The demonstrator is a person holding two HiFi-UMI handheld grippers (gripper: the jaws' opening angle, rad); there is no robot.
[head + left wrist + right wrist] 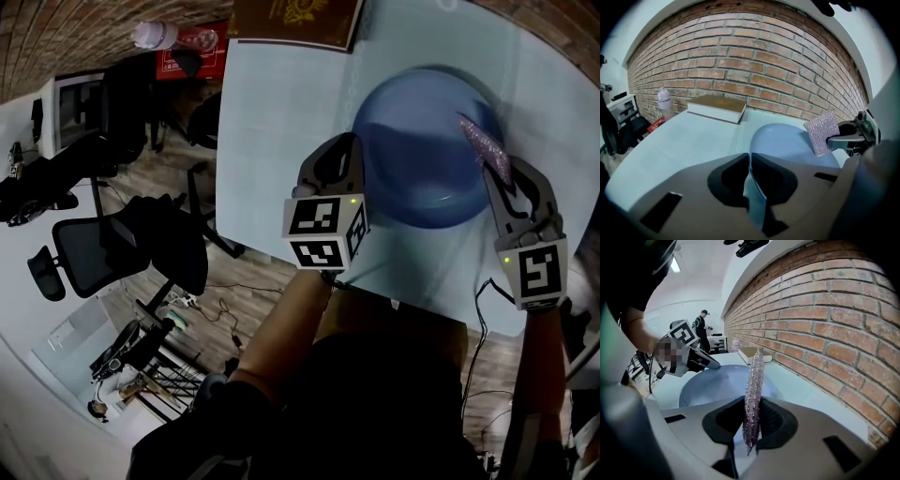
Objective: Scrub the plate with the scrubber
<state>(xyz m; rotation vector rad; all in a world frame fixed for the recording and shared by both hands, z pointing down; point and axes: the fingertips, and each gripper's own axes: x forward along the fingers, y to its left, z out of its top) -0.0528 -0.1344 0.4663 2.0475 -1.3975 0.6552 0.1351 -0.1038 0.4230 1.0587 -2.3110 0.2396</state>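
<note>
A blue plate (427,150) lies on the pale table (272,131). My left gripper (361,173) is shut on the plate's near-left rim; in the left gripper view the rim (754,187) runs between the jaws. My right gripper (497,167) is shut on a glittery pink-silver scrubber (486,145), held over the plate's right edge. In the right gripper view the scrubber (753,394) stands upright and edge-on between the jaws, with the plate (722,385) behind it. The left gripper view shows the scrubber (821,133) flat-on, above the plate (787,140).
A brown book (295,21) lies at the table's far edge, in front of a brick wall (750,70). A plastic bottle (664,104) stands at the far left corner. Black office chairs (122,253) and cables sit on the floor to the left.
</note>
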